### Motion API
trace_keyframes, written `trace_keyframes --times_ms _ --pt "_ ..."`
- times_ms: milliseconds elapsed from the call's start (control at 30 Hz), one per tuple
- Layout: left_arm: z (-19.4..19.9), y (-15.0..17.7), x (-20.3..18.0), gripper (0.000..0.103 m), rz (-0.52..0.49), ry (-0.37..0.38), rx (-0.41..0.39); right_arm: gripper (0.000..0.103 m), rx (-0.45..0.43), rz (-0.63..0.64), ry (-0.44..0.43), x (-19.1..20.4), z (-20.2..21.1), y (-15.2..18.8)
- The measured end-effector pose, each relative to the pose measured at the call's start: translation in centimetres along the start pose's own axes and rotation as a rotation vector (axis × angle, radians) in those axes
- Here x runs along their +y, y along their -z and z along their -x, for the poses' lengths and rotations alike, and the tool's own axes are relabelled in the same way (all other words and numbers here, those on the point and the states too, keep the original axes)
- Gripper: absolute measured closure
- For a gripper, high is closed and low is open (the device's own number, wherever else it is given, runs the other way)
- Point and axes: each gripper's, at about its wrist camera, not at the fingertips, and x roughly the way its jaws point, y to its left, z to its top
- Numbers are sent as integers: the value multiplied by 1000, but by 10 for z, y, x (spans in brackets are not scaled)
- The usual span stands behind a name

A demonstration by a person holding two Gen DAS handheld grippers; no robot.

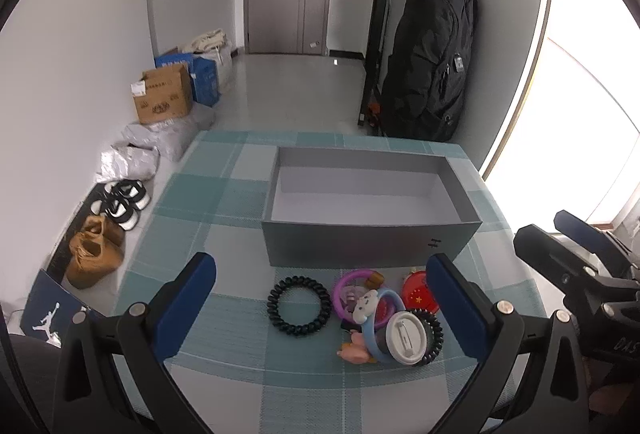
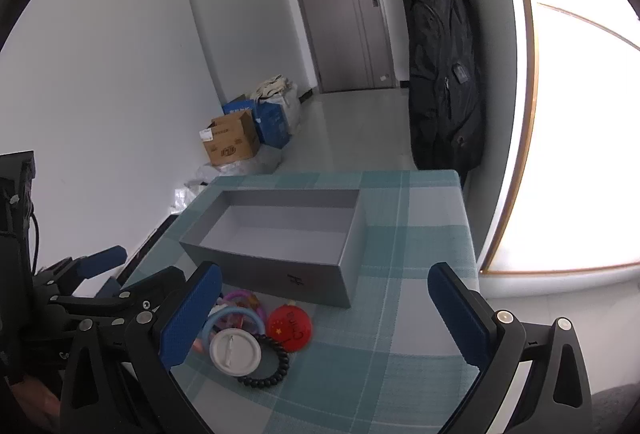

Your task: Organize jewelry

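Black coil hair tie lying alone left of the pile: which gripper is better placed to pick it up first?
Left. The hair tie lies between the left gripper's open jaws, clear of the pile. The right gripper is also open, but its view does not show this tie; it faces bare cloth.

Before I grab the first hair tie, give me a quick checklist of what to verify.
1. Left gripper open: ok, nothing between its pads.
2. Right gripper open: ok, also not holding anything.
3. Grey box ready: ok, open top, nothing inside.
4. Black coil hair tie free to pick: ok, lying flat, apart from the pile.
5. Second black hair tie free: not ok, the white round badge lies on it.
6. Path to box: ok, bare tablecloth between.
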Motion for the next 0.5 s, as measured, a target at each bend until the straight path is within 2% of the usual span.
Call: trace_keyframes --times_ms 133,200,333,400,500 --pt "-4 -3 5 1 15 50 30 0 15 13 -15 1 -7 1" --pt "-9 -7 15 1 45 109 73 0 41 11 -39 2 -12 2" --pt "-19 -14 41 1 123 173 129 0 87 44 -88 10 -25 8" --pt "-22 -18 53 1 158 190 137 3 111 72 -126 20 -31 12" --pt "-28 -20 63 1 191 181 144 6 207 121 -151 31 -39 19"
